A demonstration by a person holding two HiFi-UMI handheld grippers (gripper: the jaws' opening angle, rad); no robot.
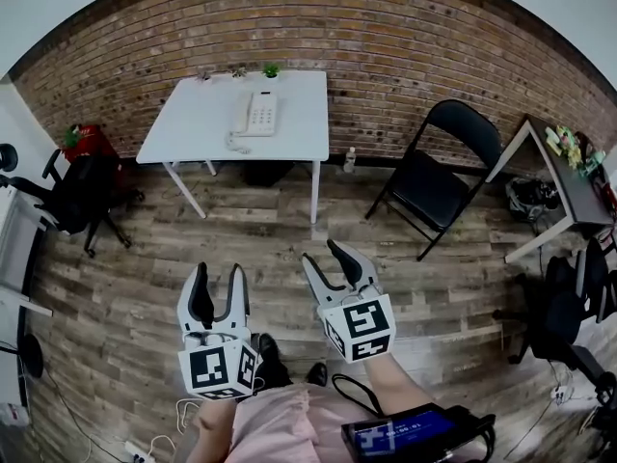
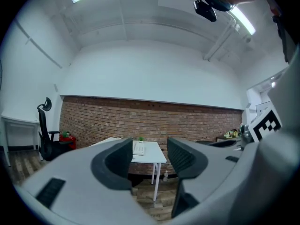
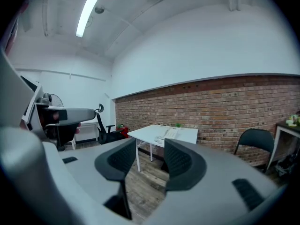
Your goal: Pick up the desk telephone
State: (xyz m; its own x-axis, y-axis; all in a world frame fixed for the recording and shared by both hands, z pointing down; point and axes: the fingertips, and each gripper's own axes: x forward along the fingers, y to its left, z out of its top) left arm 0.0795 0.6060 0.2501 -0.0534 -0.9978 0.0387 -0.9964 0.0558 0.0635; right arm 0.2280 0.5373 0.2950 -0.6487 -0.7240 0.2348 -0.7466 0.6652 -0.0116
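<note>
bright ceiling tube (image 3: 87,14) light, fisheye-warped edges

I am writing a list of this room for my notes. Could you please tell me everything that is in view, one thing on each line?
table: one, white, against the brick wall
telephone: one, white, on the table
plants: about three, small, at least one green, along the table's back edge
bottle: one, clear, on the floor right of the table
folding chair: one, black, right of the table
office chairs: two, black, far left and far right
desk: one, dark, far right
red thing: one, far left, unclear what
device: one, blue screen, at the person's waist
shoes: two, black
left gripper: grey, open, empty
right gripper: grey, open, empty
</note>
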